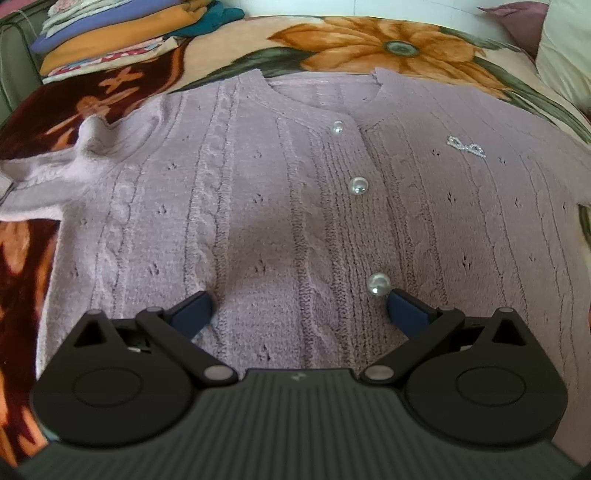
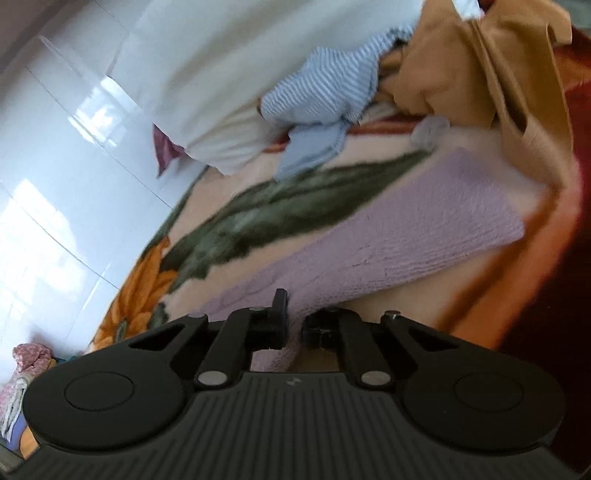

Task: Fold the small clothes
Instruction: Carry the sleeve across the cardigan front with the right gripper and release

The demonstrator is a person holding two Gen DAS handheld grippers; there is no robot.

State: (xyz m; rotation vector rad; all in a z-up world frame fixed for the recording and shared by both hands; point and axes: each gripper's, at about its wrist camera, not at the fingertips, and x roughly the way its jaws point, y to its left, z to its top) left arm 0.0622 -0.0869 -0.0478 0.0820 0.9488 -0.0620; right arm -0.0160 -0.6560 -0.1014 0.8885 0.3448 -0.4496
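The bed carries a floral blanket [image 1: 369, 44]. A lilac cardigan [image 1: 258, 206] lies flat on it, beside stacked clothes [image 1: 110, 33].

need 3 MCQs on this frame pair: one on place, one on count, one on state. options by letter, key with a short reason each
1. Where does the stack of folded clothes lie in the left wrist view?
A. top left, beyond the cardigan
B. on top of the cardigan
C. between the gripper's fingers

2. How many pearl buttons show on the lilac cardigan in the left wrist view?
A. one
B. three
C. six

3. How does the left gripper stand?
A. shut on a button
B. shut on a sleeve
C. open over the cardigan

Key:
1 A: the stack sits on the floral blanket at the upper left corner, clear of the knit.
2 B: three buttons run down the placket, the nearest button beside the right-hand fingertip.
3 C: its fingers stand wide apart with only flat knit between them.
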